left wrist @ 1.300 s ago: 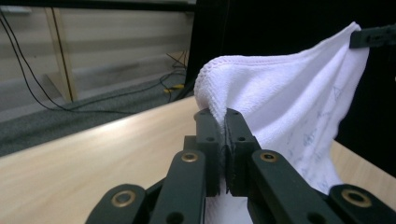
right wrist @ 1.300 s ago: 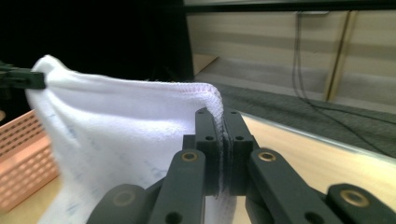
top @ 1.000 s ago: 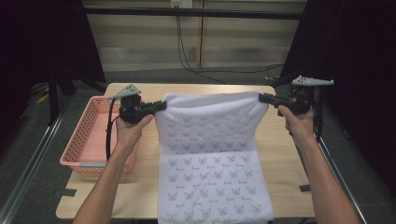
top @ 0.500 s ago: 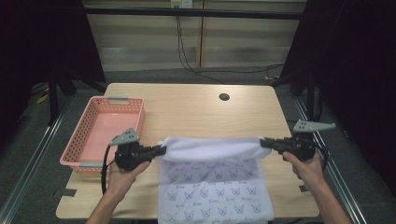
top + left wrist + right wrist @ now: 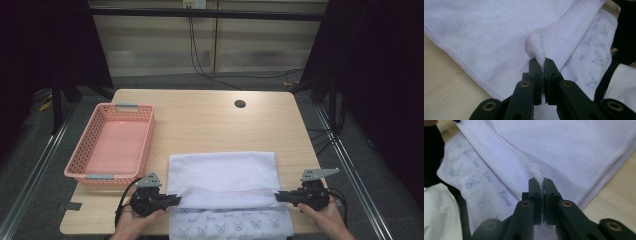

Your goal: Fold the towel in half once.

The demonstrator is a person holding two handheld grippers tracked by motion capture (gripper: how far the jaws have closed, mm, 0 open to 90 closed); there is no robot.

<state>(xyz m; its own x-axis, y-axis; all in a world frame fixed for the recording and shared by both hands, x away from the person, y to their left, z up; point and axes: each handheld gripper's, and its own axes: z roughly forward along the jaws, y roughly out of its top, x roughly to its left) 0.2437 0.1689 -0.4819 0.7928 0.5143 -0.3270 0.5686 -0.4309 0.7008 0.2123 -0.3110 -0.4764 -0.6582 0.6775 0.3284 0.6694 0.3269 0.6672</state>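
Cloth: the white cloth (image 5: pixel 222 180) lay folded on the bench (image 5: pixel 210 125) at the near edge, plain side up; a printed strip showed at the near edge.
Left hand-held gripper (image 5: pixel 172 201): jaws were pressed together on a stitched corner of the cloth (image 5: pixel 534 47), at the cloth's left side.
Right hand-held gripper (image 5: pixel 278 197): jaws were pinching a hemmed corner of the cloth (image 5: pixel 535 171), at the cloth's right side.
Fold: the held edge ran between the two grippers, over the lower layer.
Basket: the pink basket (image 5: pixel 82 165) stood at the left edge, just beside the cloth.
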